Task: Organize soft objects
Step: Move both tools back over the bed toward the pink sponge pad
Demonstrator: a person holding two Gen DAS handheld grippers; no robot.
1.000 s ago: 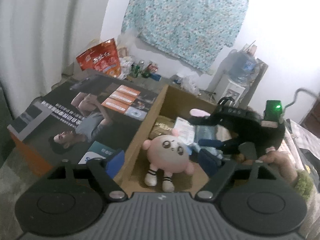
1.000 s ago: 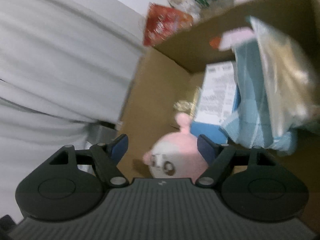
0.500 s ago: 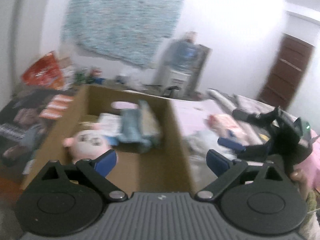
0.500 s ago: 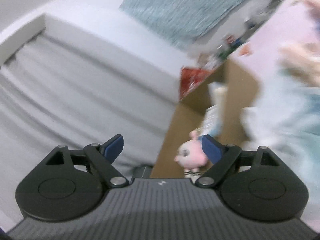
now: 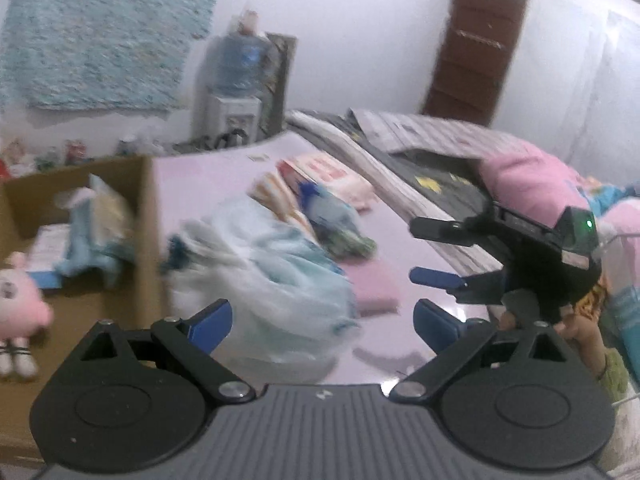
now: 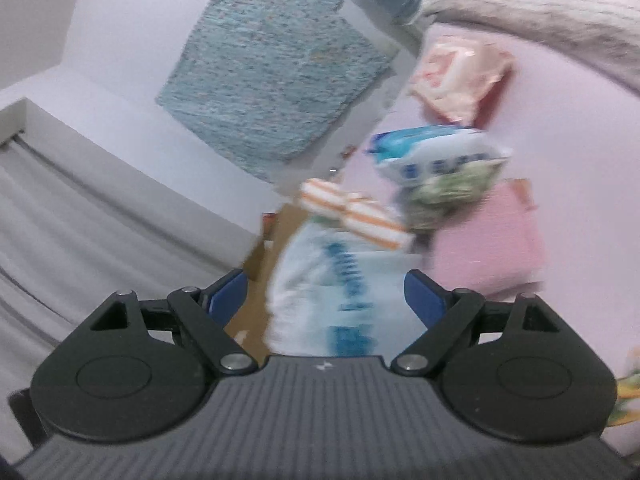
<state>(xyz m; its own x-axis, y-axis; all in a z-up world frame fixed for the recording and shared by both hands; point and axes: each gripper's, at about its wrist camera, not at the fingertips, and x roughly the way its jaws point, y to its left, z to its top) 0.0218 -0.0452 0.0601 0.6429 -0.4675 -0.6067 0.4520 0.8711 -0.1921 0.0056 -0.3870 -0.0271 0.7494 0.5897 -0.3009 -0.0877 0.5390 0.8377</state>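
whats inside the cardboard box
Inside the box: a pink plush at the front, a light blue cloth bundle and a white printed sheet behind it. Anything under them, and the near floor, is hidden.

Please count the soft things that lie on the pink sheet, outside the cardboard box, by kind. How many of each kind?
Plastic-wrapped packs: 3 (large white-blue bag, blue-green pack, pink-white pack)
Folded cloths: 2 (orange-striped cloth, plain pink cloth)
Total: 5
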